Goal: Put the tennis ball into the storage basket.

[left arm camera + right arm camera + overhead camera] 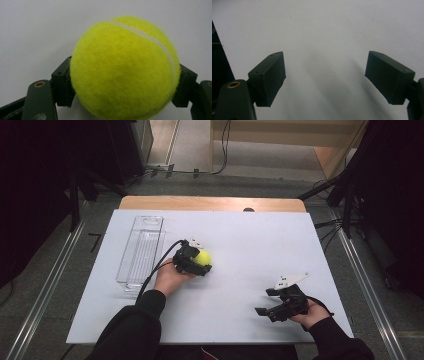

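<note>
White table (240, 320); tennis ball (125, 70) between left gripper (200, 262) pads.

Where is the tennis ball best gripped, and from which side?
Across its widest middle, from the person's side, level with the table. The tennis ball is round, so pads there cannot slip off; the left gripper is shut on it just so.
</note>
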Demonstrator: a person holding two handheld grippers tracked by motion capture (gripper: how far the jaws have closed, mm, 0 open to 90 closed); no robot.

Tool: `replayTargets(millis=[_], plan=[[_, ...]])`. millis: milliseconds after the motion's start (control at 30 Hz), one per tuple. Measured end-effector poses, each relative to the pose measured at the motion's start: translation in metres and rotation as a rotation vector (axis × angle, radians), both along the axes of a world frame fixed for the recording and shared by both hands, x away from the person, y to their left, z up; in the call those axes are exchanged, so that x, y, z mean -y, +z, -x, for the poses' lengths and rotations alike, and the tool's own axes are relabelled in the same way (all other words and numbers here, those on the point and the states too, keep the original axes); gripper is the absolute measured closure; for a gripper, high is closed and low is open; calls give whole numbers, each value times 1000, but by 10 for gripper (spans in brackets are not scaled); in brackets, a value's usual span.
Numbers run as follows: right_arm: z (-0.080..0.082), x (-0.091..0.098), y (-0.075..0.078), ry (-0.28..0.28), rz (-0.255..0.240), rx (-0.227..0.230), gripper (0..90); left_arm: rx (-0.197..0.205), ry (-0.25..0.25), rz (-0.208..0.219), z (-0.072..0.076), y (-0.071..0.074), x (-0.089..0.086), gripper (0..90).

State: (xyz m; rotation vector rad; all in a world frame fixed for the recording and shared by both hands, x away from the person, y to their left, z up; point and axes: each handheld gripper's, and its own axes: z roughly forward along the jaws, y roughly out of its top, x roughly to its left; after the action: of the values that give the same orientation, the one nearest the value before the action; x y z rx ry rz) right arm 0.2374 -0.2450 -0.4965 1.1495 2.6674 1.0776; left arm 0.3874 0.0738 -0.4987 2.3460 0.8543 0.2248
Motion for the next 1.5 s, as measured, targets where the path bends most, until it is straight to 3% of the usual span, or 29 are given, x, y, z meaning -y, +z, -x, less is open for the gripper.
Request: replayTargets(millis=[733, 1067, 1500], plan=[[0, 0, 0, -1, -2, 1, 147, -29, 8, 15, -1, 5, -1, 259], [0, 0, 0, -2, 1, 1, 148, -33, 6, 42, 1, 17, -3, 259], [0, 0, 0, -2, 2, 1, 148, -26, -11, 40, 7, 41, -4, 259]])
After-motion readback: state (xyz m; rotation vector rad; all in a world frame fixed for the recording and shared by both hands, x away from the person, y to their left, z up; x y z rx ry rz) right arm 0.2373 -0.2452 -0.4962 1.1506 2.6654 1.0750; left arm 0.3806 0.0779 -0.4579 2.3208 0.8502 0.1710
